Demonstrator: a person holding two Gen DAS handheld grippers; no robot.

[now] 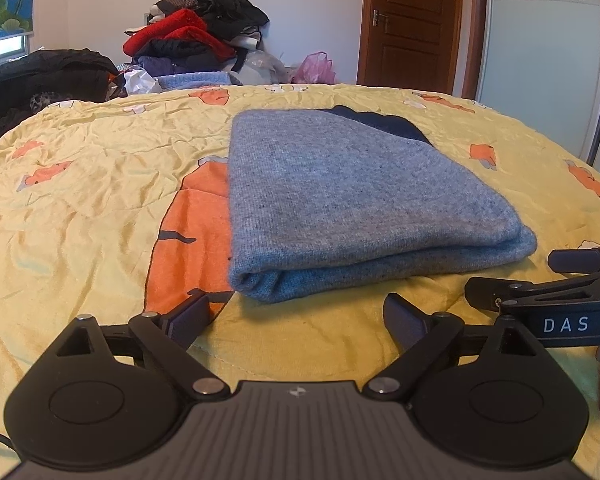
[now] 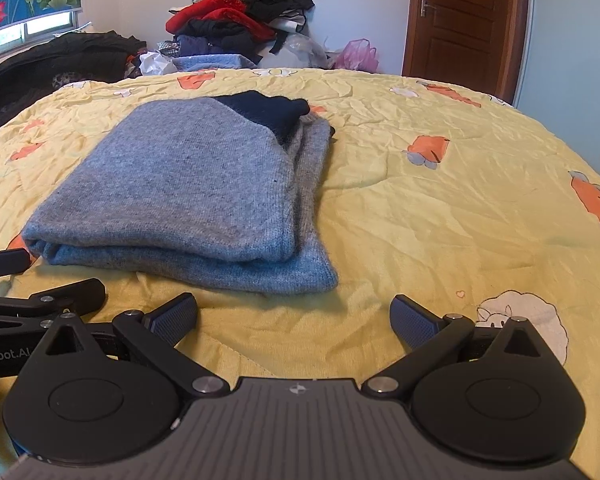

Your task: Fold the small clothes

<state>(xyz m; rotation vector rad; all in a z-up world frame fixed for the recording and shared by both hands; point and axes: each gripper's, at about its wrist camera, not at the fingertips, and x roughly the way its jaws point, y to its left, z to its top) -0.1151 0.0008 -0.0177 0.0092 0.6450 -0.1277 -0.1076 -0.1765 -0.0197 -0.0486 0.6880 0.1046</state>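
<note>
The grey knit sweater (image 1: 340, 200) lies folded on the yellow bedsheet (image 1: 100, 160), soft and floppy (thick, probably grippy); I'd pinch its near layered edge. My left gripper (image 1: 296, 316) and right gripper (image 2: 294, 316) sit just short, jaws spread, empty.

I can't see under the folded sweater (image 1: 340, 196); the right gripper (image 1: 540, 280) runs off my frame edge.
</note>
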